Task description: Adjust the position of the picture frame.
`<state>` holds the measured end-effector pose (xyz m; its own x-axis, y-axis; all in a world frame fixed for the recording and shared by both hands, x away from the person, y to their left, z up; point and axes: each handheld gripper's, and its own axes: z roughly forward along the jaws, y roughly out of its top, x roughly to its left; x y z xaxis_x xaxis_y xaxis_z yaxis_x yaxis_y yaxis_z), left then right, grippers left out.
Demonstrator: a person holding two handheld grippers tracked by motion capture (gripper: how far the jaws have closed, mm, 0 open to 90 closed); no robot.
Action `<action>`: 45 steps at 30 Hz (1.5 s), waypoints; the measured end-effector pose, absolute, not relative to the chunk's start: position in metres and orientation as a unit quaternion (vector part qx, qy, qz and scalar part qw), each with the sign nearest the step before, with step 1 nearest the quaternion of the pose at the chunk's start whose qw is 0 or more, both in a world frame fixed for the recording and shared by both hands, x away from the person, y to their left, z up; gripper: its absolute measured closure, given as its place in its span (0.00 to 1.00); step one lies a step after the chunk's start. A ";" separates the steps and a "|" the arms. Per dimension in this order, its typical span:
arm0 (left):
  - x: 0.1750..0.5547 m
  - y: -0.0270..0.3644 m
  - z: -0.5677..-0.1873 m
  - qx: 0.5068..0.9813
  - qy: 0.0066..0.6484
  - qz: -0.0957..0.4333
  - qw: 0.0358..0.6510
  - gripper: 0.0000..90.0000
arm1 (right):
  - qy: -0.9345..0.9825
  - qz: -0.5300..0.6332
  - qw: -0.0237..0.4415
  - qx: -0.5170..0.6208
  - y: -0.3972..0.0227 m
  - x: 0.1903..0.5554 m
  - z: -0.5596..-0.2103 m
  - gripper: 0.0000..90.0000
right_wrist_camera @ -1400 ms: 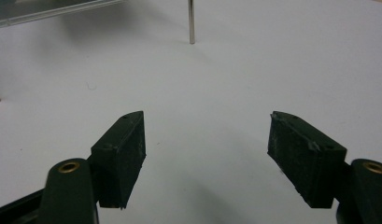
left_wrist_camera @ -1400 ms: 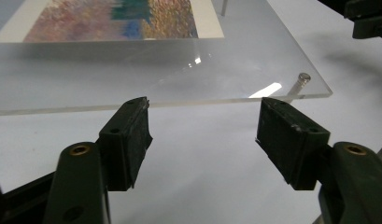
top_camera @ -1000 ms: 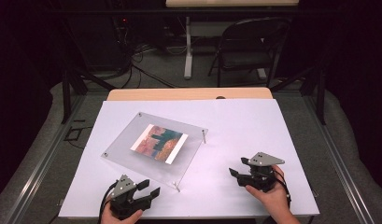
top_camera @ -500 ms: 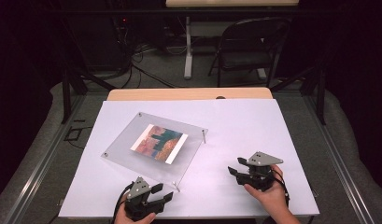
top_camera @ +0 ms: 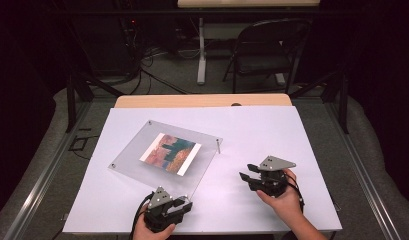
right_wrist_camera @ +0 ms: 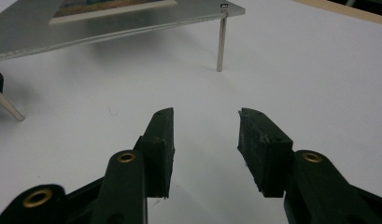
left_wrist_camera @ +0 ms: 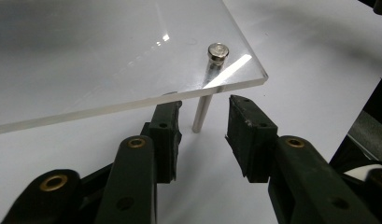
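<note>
Bright overhead light floods the white table [top_camera: 272, 135]; surroundings fall dark, glare streaks the acrylic panel [left_wrist_camera: 109, 60], and near jaws appear slightly soft.

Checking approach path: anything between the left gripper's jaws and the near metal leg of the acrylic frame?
Nothing visible. The left gripper has just been closing; its jaws flank the metal leg without touching, under the acrylic frame corner.

One clear panel [top_camera: 164, 156] lies raised above one white desk [top_camera: 272, 130], with one picture [top_camera: 170, 153] under it. It stands on metal posts at its corners; I can make out two posts, one at the far right corner [top_camera: 218, 146] and one at the near corner [left_wrist_camera: 203, 105]. Two grippers sit near the front edge, left gripper [top_camera: 179, 207] and right gripper [top_camera: 247, 175], and one chair [top_camera: 269, 50] stands behind the desk.
</note>
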<state>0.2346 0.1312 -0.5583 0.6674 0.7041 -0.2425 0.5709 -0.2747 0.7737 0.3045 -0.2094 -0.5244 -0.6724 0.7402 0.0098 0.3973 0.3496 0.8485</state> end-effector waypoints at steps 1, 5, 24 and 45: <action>0.235 0.130 -0.558 0.796 0.401 0.074 0.447 0.73 | 0.798 0.448 0.192 0.355 -0.208 0.306 -0.524 0.63; 0.239 0.124 -0.561 0.798 0.401 0.071 0.444 0.77 | 0.800 0.448 0.191 0.351 -0.204 0.314 -0.522 0.63; 0.245 0.119 -0.562 0.799 0.404 0.076 0.439 0.92 | 0.805 0.451 0.177 0.343 -0.182 0.343 -0.524 0.67; 0.236 0.144 -0.539 0.785 0.405 0.073 0.463 0.95 | 0.808 0.448 0.160 0.349 -0.152 0.382 -0.537 0.71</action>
